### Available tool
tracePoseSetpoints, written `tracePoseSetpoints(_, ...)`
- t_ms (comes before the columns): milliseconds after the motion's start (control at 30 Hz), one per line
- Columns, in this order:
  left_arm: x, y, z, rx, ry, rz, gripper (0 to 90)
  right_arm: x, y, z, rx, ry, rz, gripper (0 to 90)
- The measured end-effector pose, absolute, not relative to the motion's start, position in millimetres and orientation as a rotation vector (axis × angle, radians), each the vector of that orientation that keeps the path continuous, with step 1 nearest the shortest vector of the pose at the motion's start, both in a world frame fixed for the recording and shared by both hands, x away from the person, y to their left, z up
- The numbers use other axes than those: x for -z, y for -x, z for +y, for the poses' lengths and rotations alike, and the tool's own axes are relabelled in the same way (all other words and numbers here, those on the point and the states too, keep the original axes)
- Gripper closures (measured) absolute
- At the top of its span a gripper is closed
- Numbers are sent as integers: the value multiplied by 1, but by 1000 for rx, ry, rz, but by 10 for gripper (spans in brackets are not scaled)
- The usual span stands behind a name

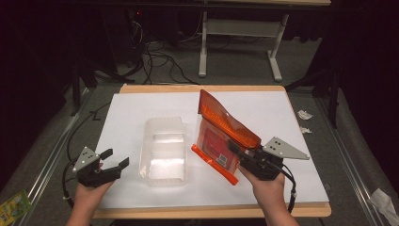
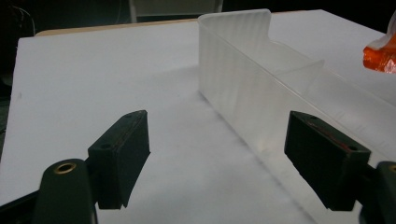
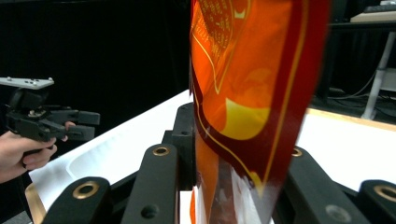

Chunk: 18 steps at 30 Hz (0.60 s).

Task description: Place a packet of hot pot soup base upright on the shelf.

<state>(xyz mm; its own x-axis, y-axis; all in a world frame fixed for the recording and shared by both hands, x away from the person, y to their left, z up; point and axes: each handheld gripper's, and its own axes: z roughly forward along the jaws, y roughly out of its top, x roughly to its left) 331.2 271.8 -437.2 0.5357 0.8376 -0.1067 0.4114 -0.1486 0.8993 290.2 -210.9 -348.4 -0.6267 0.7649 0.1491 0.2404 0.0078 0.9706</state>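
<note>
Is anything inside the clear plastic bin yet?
Nothing shows inside the clear plastic bin: its bottom looks bare in the high view. The orange snack bag is outside it, clamped in the right gripper. The bin's far inner corner is hidden in the left gripper view.

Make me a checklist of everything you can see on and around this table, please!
Surface: white sheet on a wooden table.
Job's things: orange snack bag, held up; clear plastic tub, empty.
Clutter: nothing seen on the sheet.
Grippers: left gripper open, beside the tub; right gripper shut on the bag.
Cables: black cables on the floor behind.
Surroundings: crumpled paper scraps on the floor at right; white table legs behind.
</note>
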Motion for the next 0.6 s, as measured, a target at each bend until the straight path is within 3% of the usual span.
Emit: tracePoseSetpoints(600,439,-333,274,-551,-1789,1049,216,330,-311,-169,-1713,-973,1901,726)
